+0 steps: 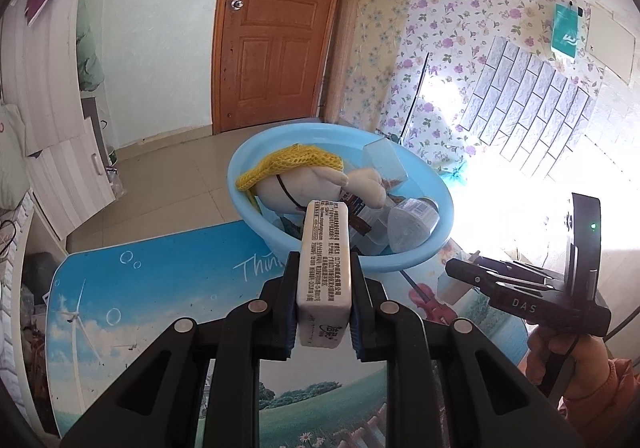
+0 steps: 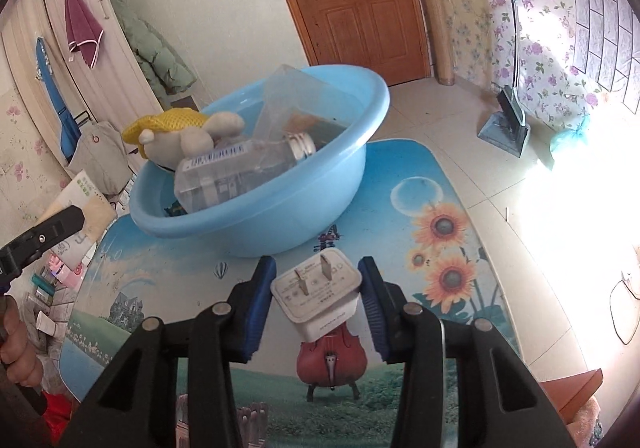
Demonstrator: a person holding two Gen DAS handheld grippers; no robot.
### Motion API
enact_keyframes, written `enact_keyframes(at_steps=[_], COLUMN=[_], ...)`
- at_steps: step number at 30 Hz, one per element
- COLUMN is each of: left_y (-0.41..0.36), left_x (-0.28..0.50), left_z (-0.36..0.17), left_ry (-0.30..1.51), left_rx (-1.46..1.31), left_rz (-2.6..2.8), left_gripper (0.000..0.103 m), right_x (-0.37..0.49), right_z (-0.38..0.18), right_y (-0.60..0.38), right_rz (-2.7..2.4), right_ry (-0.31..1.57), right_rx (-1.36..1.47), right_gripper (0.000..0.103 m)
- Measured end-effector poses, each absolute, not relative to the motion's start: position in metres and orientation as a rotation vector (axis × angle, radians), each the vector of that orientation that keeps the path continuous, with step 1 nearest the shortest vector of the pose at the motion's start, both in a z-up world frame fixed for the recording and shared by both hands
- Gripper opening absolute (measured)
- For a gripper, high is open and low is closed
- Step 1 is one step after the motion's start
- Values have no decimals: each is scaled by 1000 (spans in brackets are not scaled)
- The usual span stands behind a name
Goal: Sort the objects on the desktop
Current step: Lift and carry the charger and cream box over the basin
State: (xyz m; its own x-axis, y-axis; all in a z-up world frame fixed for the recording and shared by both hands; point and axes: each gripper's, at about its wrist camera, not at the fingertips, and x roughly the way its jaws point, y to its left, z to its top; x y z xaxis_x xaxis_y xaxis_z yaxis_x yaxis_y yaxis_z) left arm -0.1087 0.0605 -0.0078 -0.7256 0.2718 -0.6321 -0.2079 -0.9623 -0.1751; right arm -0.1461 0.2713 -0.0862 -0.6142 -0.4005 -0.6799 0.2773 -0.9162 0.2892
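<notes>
With both claws loaded, the left claw (image 1: 324,284) clamps a soap bar (image 1: 326,254) pointing lengthwise at the blue basin (image 1: 400,268) just ahead, while the right claw (image 2: 316,288) grips a white charger (image 2: 320,288) farther back.

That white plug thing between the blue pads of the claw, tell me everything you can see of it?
The white charger plug is a small rounded block of smooth plastic with two flat metal prongs standing out of its top face and fine grey print around them. It sits tilted between the blue pads of the right claw, prongs pointing up and away toward the blue basin. It looks lifted off the pictured table mat; the violin print shows below it.
</notes>
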Motion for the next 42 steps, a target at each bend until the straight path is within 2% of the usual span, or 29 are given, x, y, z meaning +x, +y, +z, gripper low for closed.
enact_keyframes(at_steps=[15, 31, 35, 37, 39, 41, 42], left_y=[70, 84, 90, 92, 95, 95, 94], left_x=[-133, -182, -189, -186, -182, -177, -174], left_z=[-14, -30, -42, -40, -37, -34, -32], left_ry=[-123, -129, -89, -82, -74, -61, -58], left_rx=[-1025, -1094, -1119, -1107, -1092, -1074, -1064], left_rz=[2656, 2611, 2618, 2611, 2607, 2614, 2620], left_gripper=[19, 21, 27, 36, 52, 63, 66], right_x=[-134, -180, -196, -203, -208, -212, -215], right_z=[-24, -22, -28, -31, -35, -40, -44], right_y=[278, 236, 226, 221, 216, 210, 208], right_rz=[-2512, -2446, -2441, -2437, -2428, -2408, -2399], right_ry=[-279, -239, -226, -223, -214, -203, -201], right_rx=[834, 798, 811, 816, 830, 849, 868], right_gripper=[42, 42, 42, 42, 42, 42, 42])
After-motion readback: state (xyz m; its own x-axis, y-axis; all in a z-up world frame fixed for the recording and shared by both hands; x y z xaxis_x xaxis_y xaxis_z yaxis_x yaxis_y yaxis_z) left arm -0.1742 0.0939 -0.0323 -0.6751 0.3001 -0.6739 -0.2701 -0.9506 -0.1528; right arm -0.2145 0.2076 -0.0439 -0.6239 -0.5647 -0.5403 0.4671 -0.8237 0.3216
